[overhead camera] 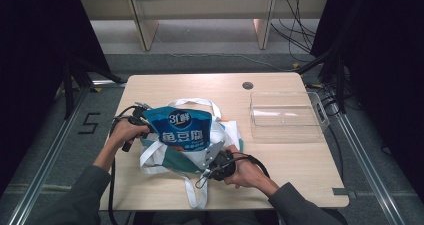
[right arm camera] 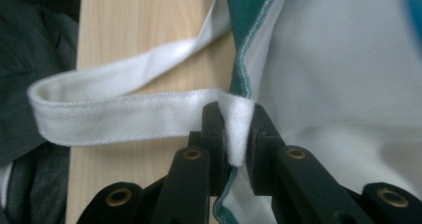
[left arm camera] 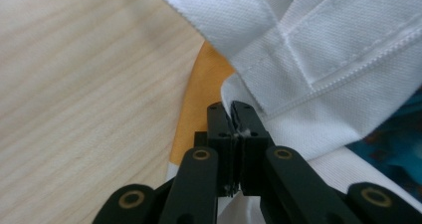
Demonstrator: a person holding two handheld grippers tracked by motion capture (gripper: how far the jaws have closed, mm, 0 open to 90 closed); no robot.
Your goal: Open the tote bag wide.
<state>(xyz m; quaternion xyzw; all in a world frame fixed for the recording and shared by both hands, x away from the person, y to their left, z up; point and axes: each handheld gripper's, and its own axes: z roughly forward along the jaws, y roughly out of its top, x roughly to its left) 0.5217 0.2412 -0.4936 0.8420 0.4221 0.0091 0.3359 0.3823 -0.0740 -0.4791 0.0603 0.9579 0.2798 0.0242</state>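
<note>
A white tote bag (overhead camera: pixel 172 160) with teal lining lies at the table's front middle. A blue snack packet (overhead camera: pixel 180 127) stands out of its mouth. My left gripper (overhead camera: pixel 142 123) is at the bag's left side. In the left gripper view my left gripper (left arm camera: pixel 232 112) is shut on the white hem of the bag (left arm camera: pixel 318 59), with an orange patch (left arm camera: pixel 199 92) beside it. My right gripper (overhead camera: pixel 212 158) is at the bag's right front. In the right gripper view my right gripper (right arm camera: pixel 234 117) is shut on the white bag strap (right arm camera: pixel 124 117) where it meets the teal edge (right arm camera: pixel 244 45).
A clear plastic box (overhead camera: pixel 285 116) stands on the wooden table (overhead camera: pixel 295 165) at the right, with a round dark grommet (overhead camera: pixel 247 85) behind it. One strap loop (overhead camera: pixel 197 195) hangs toward the front edge. Shelf legs and cables are beyond the table.
</note>
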